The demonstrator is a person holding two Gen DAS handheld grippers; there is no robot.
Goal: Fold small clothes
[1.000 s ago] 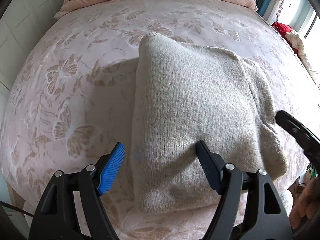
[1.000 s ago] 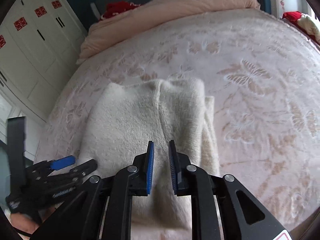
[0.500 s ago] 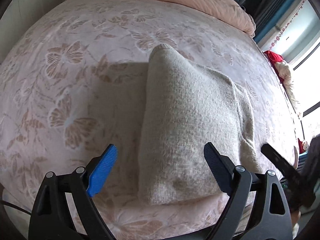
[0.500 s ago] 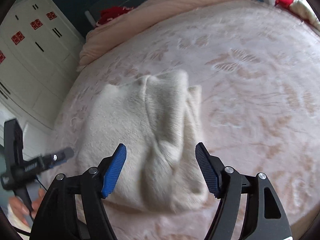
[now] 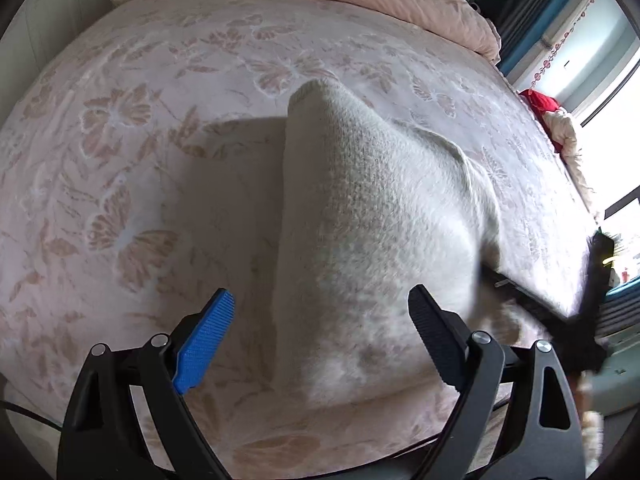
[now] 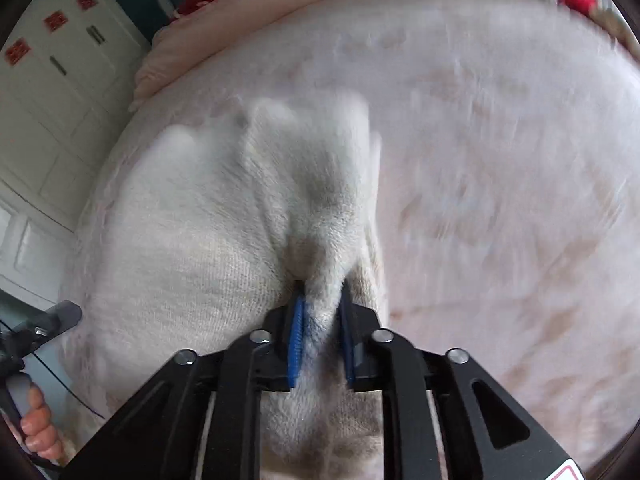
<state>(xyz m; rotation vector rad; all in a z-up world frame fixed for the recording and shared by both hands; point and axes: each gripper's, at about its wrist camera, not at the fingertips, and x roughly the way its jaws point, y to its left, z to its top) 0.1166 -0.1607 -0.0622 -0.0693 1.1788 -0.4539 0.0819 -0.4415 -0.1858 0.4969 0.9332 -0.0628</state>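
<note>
While right gripper (image 6: 320, 344) pinches sweater (image 6: 208, 240), left gripper (image 5: 320, 336) spread wide.

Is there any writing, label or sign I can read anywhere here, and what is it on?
Nothing here can be read as text.
Red square decals on the white wardrobe doors: they may carry characters, but are too small and blurred to read.
Red-edged sticker on the right gripper: cut off at the picture's edge, no words show.
Knit sweater, butterfly bedsheet, left gripper: no writing visible.
</note>
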